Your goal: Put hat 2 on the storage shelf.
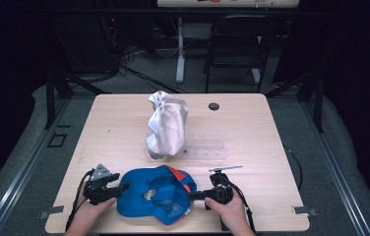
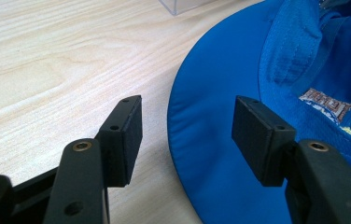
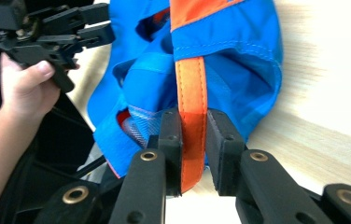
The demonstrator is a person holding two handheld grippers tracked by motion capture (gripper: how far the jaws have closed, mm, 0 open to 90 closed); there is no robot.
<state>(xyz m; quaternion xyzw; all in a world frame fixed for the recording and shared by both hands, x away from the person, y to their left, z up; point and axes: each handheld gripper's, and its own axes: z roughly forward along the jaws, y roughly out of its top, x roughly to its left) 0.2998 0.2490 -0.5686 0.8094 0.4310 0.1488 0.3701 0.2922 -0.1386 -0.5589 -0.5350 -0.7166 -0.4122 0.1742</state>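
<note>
A blue cap (image 1: 148,194) with an orange strap lies at the table's near edge, between my two grippers. In the left gripper view the cap's brim (image 2: 211,140) reaches between the jaws, whose pads stand apart from it, so the left gripper (image 2: 187,107) is open. My right gripper (image 3: 193,114) is shut on the orange strap (image 3: 191,79) at the cap's back, both pads against it. In the high view the left gripper (image 1: 121,188) is at the cap's left edge and the right gripper (image 1: 193,195) at its right edge.
A crumpled white cloth item (image 1: 167,129) stands upright mid-table beside a clear plastic stand (image 1: 205,146). A round black grommet (image 1: 214,106) sits in the tabletop at the back. A dark chair (image 1: 237,44) is beyond the table's far edge.
</note>
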